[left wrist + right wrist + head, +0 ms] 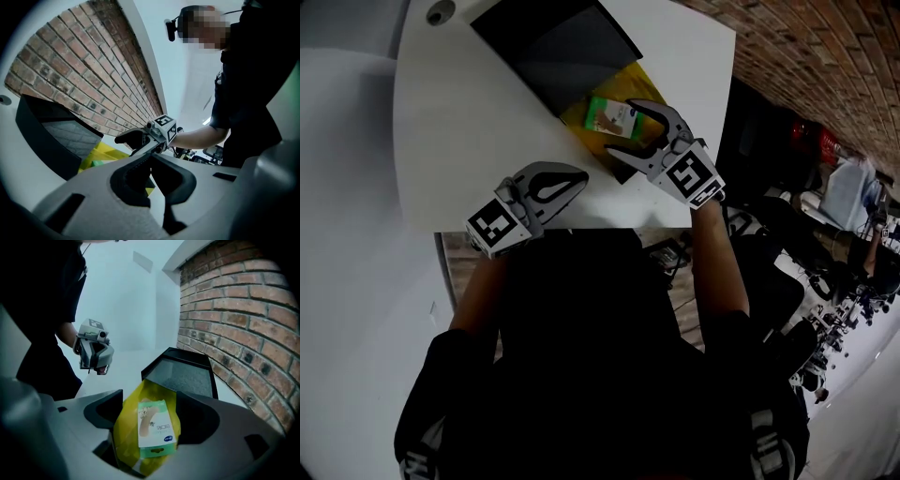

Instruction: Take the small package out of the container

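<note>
While the small package (157, 426) is lying face-up on a yellow bag (123, 427) just in front of the black container (180, 376), the fingers of the right gripper (622, 127) are being held spread wide on either side of it, with neither one pressing on it. Whether the bag's far end is reaching into the container cannot be told. The left gripper (579, 178) is being kept low over the counter (459, 141), well apart from the container, its fingers pressed together on nothing. The step in hand is being judged as the grasp itself, since the package is framed but not pinched. For the next move, the fingers are probably being called on to close across the package's narrow width without catching the slippery bag beneath, before a lift away from the container.
</note>
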